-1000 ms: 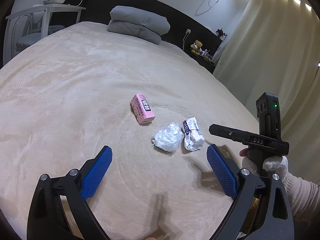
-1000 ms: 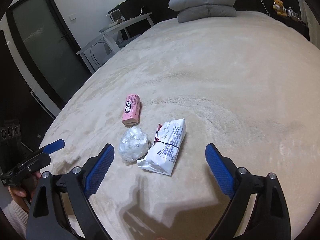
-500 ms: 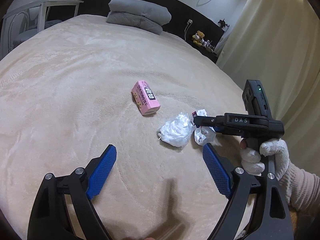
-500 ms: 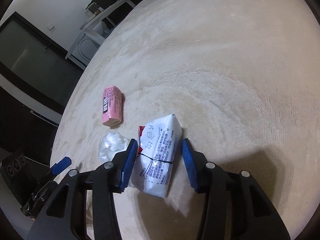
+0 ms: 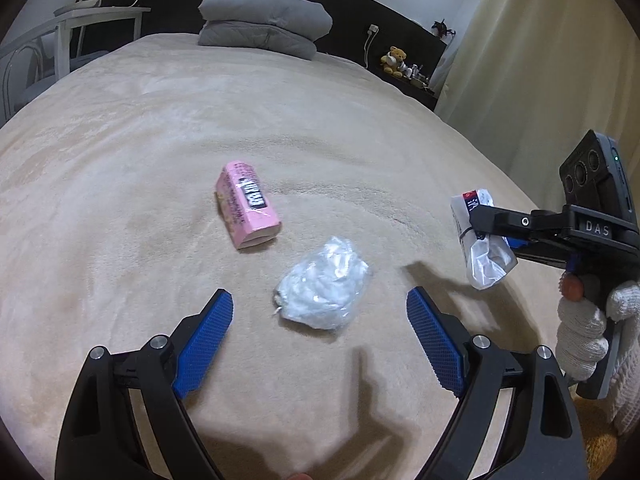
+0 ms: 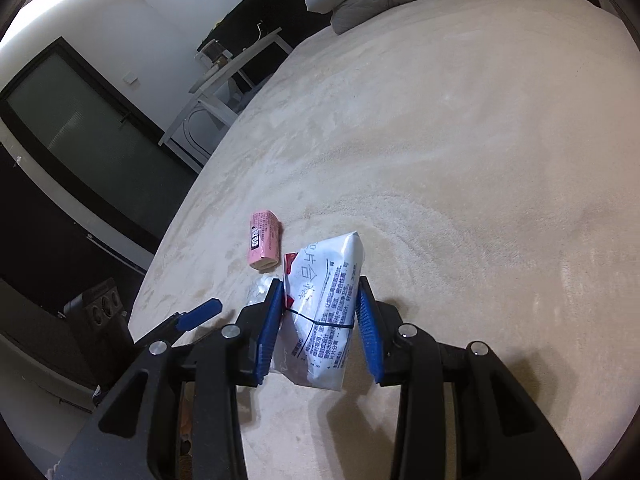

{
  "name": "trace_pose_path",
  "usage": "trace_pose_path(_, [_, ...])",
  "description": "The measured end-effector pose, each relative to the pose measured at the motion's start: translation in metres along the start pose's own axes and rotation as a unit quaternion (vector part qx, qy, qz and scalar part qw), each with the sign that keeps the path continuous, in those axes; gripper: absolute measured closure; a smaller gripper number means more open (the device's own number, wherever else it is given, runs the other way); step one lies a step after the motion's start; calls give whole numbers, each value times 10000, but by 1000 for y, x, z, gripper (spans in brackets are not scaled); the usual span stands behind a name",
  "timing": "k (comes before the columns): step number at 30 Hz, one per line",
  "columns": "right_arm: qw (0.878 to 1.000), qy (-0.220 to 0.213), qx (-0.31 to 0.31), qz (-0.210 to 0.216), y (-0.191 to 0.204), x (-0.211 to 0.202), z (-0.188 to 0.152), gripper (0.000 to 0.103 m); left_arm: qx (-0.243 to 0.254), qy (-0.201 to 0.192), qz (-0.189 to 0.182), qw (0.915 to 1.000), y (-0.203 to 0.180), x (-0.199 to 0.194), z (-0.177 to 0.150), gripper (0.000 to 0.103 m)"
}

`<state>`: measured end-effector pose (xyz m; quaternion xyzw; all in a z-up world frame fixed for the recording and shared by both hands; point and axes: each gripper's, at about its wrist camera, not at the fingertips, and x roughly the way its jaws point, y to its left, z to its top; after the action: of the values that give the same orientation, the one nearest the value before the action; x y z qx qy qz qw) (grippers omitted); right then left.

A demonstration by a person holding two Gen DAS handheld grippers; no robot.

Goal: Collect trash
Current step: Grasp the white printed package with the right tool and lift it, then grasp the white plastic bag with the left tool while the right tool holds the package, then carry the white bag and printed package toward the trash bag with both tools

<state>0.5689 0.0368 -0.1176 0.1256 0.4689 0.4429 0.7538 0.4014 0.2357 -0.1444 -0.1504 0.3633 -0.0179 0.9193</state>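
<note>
My right gripper (image 6: pixel 320 312) is shut on a white printed packet (image 6: pixel 326 300) and holds it above the beige bed; the packet also shows in the left wrist view (image 5: pixel 478 244), lifted at the right. My left gripper (image 5: pixel 320 332) is open and empty, just short of a crumpled white plastic wad (image 5: pixel 324 290) lying on the bed. A pink carton (image 5: pixel 246 206) lies beyond the wad; in the right wrist view the pink carton (image 6: pixel 264 240) lies left of the packet. The wad is mostly hidden behind my right gripper's left finger (image 6: pixel 268 332).
The bed's beige blanket (image 5: pixel 160 140) stretches to grey pillows (image 5: pixel 264 24) at the head. A white side table (image 5: pixel 96 16) stands at the left, curtains (image 5: pixel 540 60) at the right. A gloved hand (image 5: pixel 588 332) holds the right gripper.
My right gripper closed on the white packet and lifted it off the bed, to the right. My left gripper moved closer to the plastic wad and stays open.
</note>
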Motion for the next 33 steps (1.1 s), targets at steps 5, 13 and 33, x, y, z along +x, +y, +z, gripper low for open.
trace_pose_path(5, [9998,-62,57,172,-7,-19,2,66,580,235,377,9973,-28,28,-1,16])
trace_pose_path(13, [9990,-245,187,321,-20,-50,3,66,469,384,919,9939,-22,53,11,51])
trace_pose_path(33, [9997,-148,103,-160,-9,-58,-27,66,376,-244,976,9942,-43,-6,15,52])
